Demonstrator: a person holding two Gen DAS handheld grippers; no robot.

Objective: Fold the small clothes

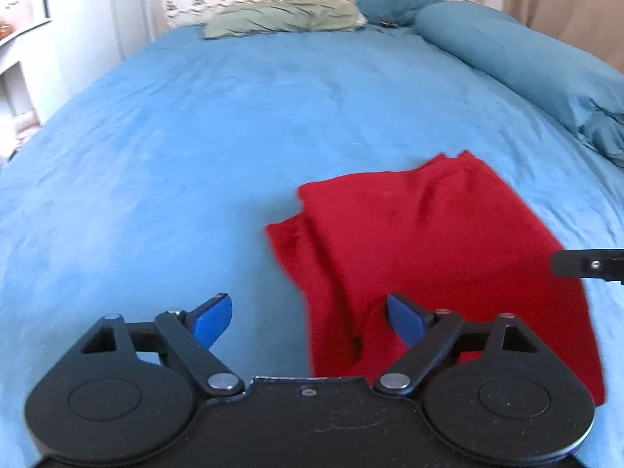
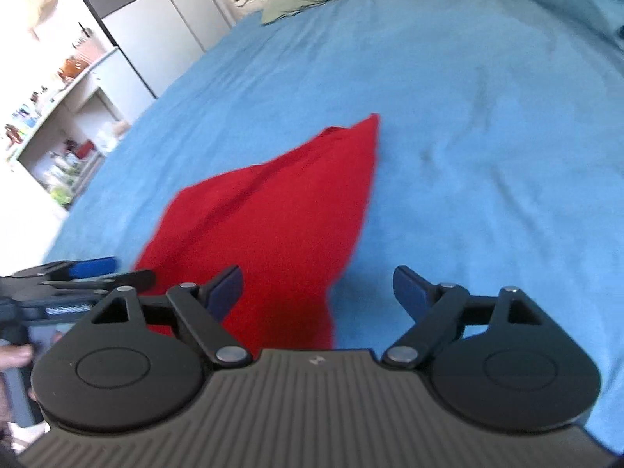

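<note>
I've got both jaws spread and empty over the near edge of the red garment (image 1: pixel 429 241), lying partly folded on the blue bed (image 1: pixel 195 136); left gripper (image 1: pixel 308 318) and right gripper (image 2: pixel 318 290) flank it, probably for a corner pinch.

The red cloth (image 1: pixel 429 257) runs under the left gripper (image 1: pixel 310 319) at 6 o'clock, hiding its near edge. In the right wrist view, the shelf clutter (image 2: pixel 66 163) at 9 o'clock is too blurred to identify, and the hand (image 2: pixel 13 355) is cut off there.
</note>
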